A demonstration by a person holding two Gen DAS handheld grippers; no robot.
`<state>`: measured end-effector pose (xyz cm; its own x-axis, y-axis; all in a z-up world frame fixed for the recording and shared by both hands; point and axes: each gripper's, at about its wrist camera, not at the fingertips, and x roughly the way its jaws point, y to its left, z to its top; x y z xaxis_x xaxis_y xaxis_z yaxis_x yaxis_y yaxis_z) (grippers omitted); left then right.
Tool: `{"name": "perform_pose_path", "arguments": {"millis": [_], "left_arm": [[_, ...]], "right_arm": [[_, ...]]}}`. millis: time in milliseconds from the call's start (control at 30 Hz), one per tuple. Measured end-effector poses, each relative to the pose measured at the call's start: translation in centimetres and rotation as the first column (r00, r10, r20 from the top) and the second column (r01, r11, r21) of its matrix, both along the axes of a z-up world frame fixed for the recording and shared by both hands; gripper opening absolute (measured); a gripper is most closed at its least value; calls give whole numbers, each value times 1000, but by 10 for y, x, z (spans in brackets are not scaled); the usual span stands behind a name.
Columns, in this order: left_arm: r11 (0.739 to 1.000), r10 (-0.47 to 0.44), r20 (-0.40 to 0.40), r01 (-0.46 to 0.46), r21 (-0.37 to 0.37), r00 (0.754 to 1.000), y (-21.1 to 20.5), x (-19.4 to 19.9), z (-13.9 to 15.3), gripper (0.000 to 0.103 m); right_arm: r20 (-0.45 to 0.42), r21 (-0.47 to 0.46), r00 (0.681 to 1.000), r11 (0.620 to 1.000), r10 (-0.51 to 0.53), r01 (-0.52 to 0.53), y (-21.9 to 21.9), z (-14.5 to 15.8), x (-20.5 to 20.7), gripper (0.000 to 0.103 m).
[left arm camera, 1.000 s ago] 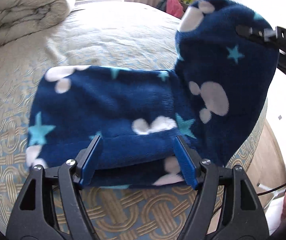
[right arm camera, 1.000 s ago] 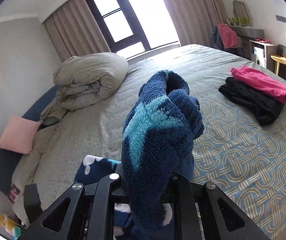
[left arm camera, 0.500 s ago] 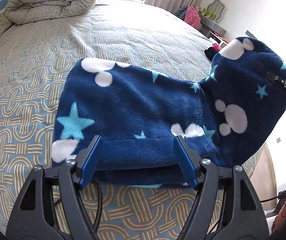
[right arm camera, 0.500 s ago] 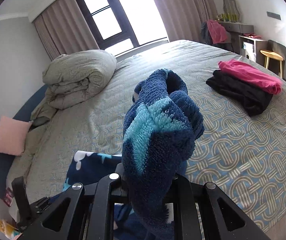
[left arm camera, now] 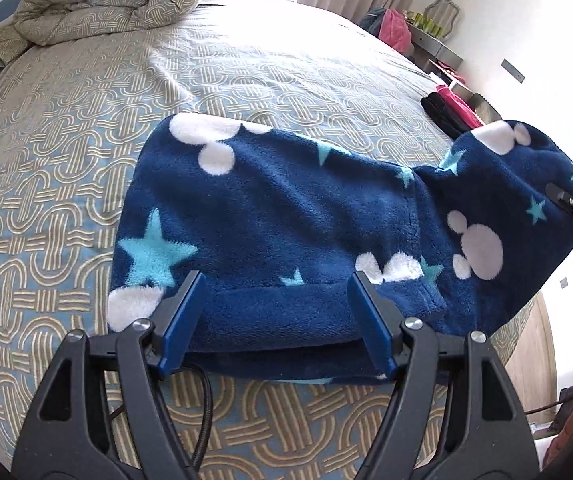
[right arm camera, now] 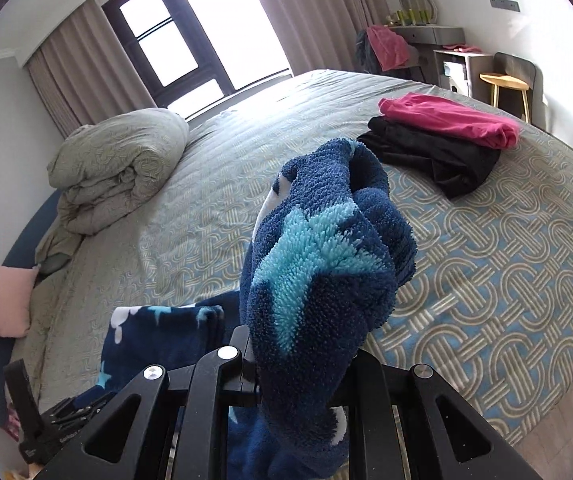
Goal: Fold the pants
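Observation:
Navy fleece pants (left arm camera: 286, 216) with white mouse heads and teal stars lie partly folded on the patterned bed (left arm camera: 66, 184). My left gripper (left arm camera: 276, 312) is open, its blue fingers (left arm camera: 182, 316) astride the near hem band, resting at the fabric edge. My right gripper (right arm camera: 298, 360) is shut on a bunched end of the pants (right arm camera: 322, 280) and holds it raised above the bed; that lifted end shows at the right of the left wrist view (left arm camera: 518, 200). The right gripper's fingertips are hidden by fleece.
A rolled duvet (right arm camera: 118, 164) lies at the head of the bed. Folded black and pink clothes (right arm camera: 442, 140) sit at the far right corner. A pink pillow (right arm camera: 0, 304), a dresser and a stool (right arm camera: 504, 88) stand beyond the bed edges.
The lifted end in my right gripper has come lower and nearer the bed. The left wrist view has tilted down over the flat part; the left gripper stays open at the hem.

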<state>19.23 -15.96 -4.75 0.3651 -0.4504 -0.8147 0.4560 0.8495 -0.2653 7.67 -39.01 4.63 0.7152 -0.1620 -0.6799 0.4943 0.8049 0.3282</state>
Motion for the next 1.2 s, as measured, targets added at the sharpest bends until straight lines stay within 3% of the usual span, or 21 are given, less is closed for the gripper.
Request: {"name": "perform_pose_path", "arguments": {"millis": [233,333,400,467,500,567,633,900,1000,1100,1200], "left_arm": [[994,-108,20,109,-28,994,-54,8,11,73],[985,-143,-44,138,-102,989,-96,15,2,73],[969,-207,-109,189,-156,972,-128,19,-14,73],[973,-222,-137,212,-87,965,-153,23,-37,73],[979,-205,-108,204,-20,973,-163,24,-50,73],[978,-209,-66,209,-7,976,-168,23,-47,81],[979,-202,-87,200,-28,976,-166,24,-38,81],[956,-219,-161,178,-234,962,-141,26,-1,81],[944,-221,-208,155,-292,953,-144,32,-1,81],[944,-220,-250,141,-297,943,-145,36,-10,81],[941,-235,-330,129,-313,914,-143,34,-31,80]], "right_arm": [[14,29,1000,999,-22,22,-11,-2,-4,16],[12,27,1000,999,-26,25,-13,-1,-6,16],[14,29,999,999,-29,28,-14,1,-8,16],[13,32,999,999,-34,34,-17,3,-10,16],[13,33,999,999,-35,35,-18,4,-10,16],[11,36,999,999,-33,33,-19,7,-11,16],[13,23,1000,999,-23,23,-18,9,-11,16],[47,1,999,1000,-5,5,-11,12,-13,16],[64,-30,998,999,25,-23,-1,23,-11,16],[84,-85,994,994,69,-62,15,40,-6,16],[99,-111,989,989,106,-95,26,53,-1,16]]}}
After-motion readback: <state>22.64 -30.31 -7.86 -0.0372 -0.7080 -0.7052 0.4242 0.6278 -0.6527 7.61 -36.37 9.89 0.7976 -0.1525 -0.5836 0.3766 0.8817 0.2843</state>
